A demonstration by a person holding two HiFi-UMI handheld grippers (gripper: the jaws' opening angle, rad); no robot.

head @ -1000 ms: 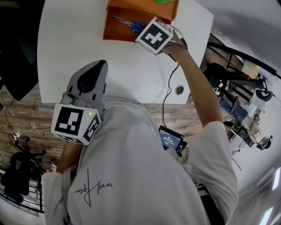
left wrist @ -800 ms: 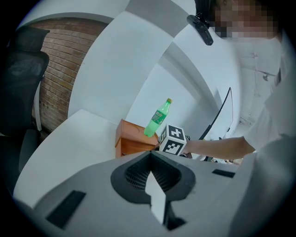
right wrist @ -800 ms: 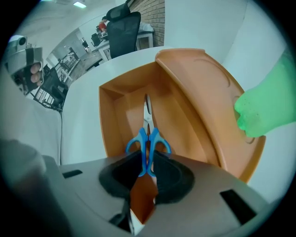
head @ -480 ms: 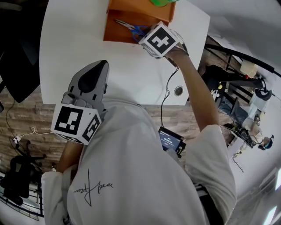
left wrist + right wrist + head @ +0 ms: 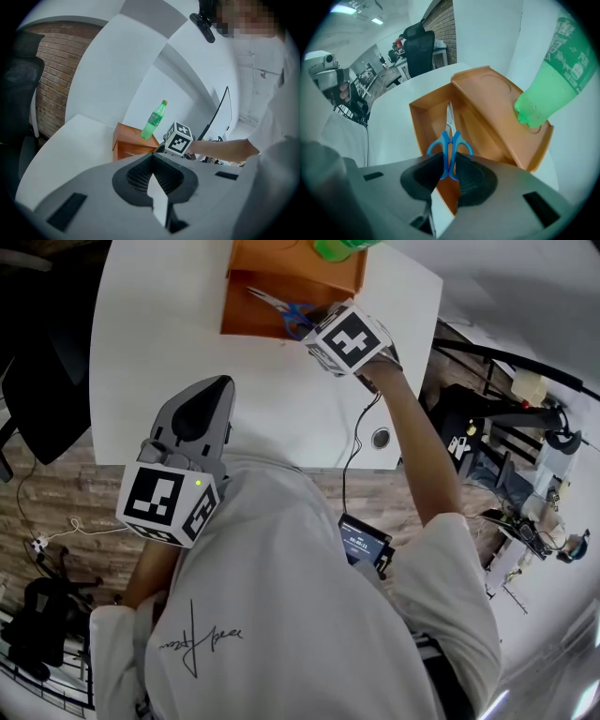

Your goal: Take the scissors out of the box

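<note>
— So, right gripper: state?
— Jaws pinched on the scissors, pads against the blue handle loops. Gripper points steeply down.
— Scissors position?
— Blades point away from the gripper, over the open compartment of the orange box. Whether the tips touch the compartment floor: cannot tell.
— Anything on the box?
— Green bottle, on the box's upper part, beside the open compartment.
— Left gripper?
— Jaws pressed together, nothing between them. It sits over the near edge of the white table, close to the person's torso, well apart from the box.
</note>
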